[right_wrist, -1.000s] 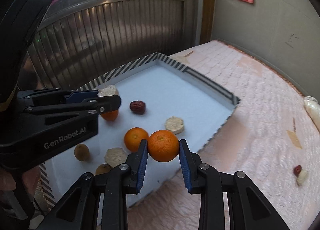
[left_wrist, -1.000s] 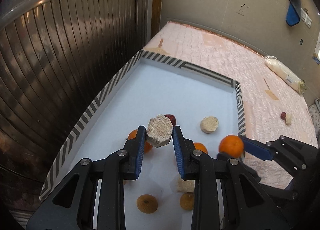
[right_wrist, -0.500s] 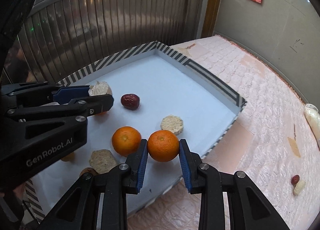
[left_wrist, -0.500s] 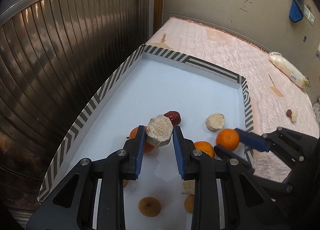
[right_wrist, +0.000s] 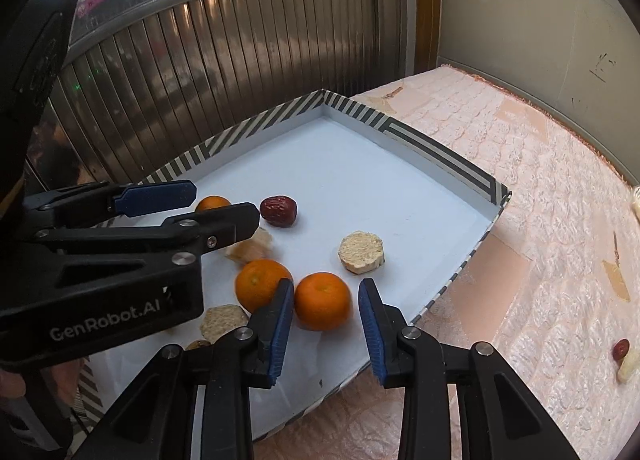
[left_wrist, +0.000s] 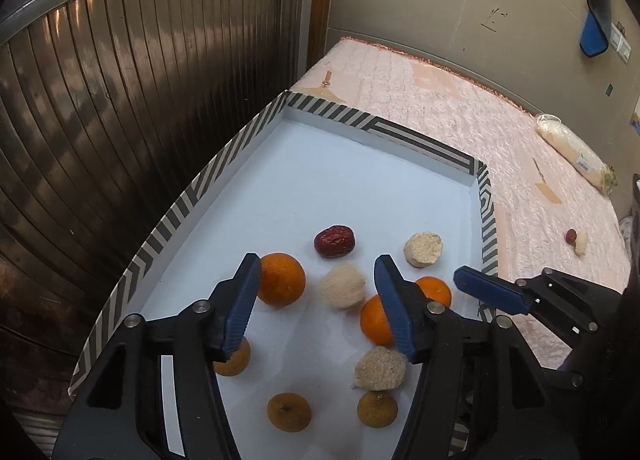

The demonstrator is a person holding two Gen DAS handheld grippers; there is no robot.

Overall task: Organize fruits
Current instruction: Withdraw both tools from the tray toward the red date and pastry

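Observation:
A white tray point(left_wrist: 360, 164) with a striped rim holds the fruit. My left gripper point(left_wrist: 316, 276) is open over it, and a beige husked piece point(left_wrist: 343, 291) lies on the tray floor between its fingers. My right gripper point(right_wrist: 324, 304) is open, with an orange point(right_wrist: 323, 301) resting on the tray between its fingers. Beside that lie two more oranges point(right_wrist: 262, 290) point(left_wrist: 280, 280), a red date point(left_wrist: 334, 241), a beige round slice point(right_wrist: 361, 252), another beige piece point(left_wrist: 380, 370) and small brown fruits point(left_wrist: 289, 412).
The tray sits on a pink quilted cloth point(right_wrist: 540, 188). A date and a pale piece point(right_wrist: 622, 356) lie on the cloth at the right. A white bag point(left_wrist: 572, 156) lies far right. A ribbed metal shutter point(left_wrist: 100, 100) stands left of the tray.
Both grippers have opened. The beige piece dropped from my left gripper onto the tray, and the orange left my right gripper and now rests on the tray.

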